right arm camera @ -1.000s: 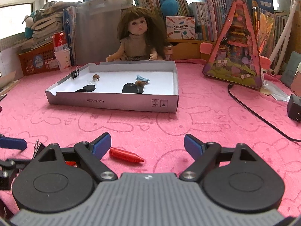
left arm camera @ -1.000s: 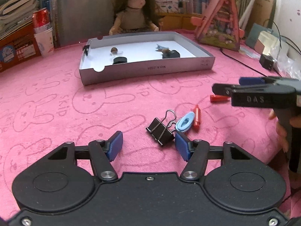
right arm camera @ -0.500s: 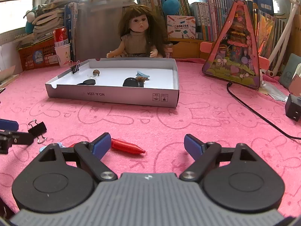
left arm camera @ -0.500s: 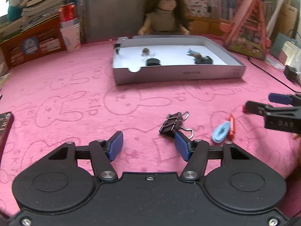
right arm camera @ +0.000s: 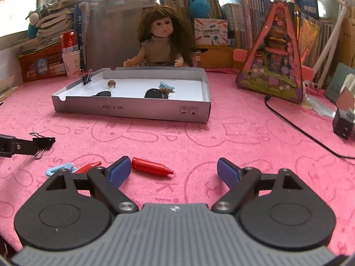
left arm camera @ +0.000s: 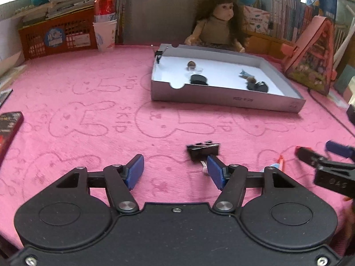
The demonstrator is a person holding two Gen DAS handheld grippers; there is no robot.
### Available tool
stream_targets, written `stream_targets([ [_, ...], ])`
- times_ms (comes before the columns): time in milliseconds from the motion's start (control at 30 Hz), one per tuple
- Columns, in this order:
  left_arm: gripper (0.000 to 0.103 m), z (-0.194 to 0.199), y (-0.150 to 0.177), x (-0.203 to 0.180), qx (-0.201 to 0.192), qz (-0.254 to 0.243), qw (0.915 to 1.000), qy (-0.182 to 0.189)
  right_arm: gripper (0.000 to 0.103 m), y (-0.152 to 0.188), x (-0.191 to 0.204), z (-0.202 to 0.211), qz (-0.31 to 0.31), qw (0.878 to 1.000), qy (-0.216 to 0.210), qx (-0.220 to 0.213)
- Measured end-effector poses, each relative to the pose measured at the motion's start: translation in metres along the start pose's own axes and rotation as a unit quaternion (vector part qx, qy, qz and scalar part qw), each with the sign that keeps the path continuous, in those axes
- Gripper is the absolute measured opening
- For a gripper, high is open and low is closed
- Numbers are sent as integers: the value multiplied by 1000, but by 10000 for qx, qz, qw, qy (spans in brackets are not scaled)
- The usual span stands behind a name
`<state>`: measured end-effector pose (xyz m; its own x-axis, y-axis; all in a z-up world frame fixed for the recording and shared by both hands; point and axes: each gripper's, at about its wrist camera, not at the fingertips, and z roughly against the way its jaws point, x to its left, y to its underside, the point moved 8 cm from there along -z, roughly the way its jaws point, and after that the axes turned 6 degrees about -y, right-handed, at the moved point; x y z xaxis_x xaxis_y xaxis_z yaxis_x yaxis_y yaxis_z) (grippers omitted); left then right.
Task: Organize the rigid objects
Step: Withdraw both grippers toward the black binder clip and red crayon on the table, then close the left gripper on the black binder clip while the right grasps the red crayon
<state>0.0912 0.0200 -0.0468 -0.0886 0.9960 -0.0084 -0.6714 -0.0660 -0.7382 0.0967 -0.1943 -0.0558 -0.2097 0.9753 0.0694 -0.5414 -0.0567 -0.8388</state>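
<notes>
A black binder clip (left arm camera: 203, 151) lies on the pink cloth just beyond my right fingertip of the left gripper (left arm camera: 175, 172), which is open and empty. The clip also shows in the right wrist view (right arm camera: 43, 144), touching the left gripper's finger. My right gripper (right arm camera: 174, 171) is open and empty; a red crayon-like piece (right arm camera: 152, 166) lies just right of its left finger. A light blue clip (right arm camera: 60, 169) and a second red piece (right arm camera: 87, 167) lie to its left. The grey cardboard tray (right arm camera: 133, 109) holds several small objects.
A doll (right arm camera: 162, 42) sits behind the tray. A pink triangular toy house (right arm camera: 275, 55) stands at the right, with a black cable (right arm camera: 288, 122) and adapter (right arm camera: 342, 124). An orange crate (left arm camera: 55, 37), can and cup stand at the back left. A dark box (left arm camera: 7, 128) lies far left.
The left gripper has swung and moved left, so the binder clip now sits by its right fingertip. The right gripper has shifted slightly; both stay open.
</notes>
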Motion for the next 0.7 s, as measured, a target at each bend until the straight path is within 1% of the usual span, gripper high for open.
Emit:
stream_targets([
  [133,62,3,2,-15,-127,-59,9998,148,91,3,-2,0,-176,9998,27,-12],
  [233,62,1,3,-24,-209,-108,9997,76,91,4,1,0,-165,9997,152,2],
  [367,61,-5,1,-27,-306,-20,9995,-91,92,4,4,0,-285,9994,220,-5],
  [433,58,-8,-1,-27,-360,-12,9992,-185,93,3,6,-2,-331,9991,270,-6],
  [533,54,-12,-1,-26,-438,-63,9986,-291,93,4,10,-5,-222,9986,472,39],
  [700,54,-13,1,-25,-542,-170,9979,-317,94,4,11,-6,-210,9983,534,59],
])
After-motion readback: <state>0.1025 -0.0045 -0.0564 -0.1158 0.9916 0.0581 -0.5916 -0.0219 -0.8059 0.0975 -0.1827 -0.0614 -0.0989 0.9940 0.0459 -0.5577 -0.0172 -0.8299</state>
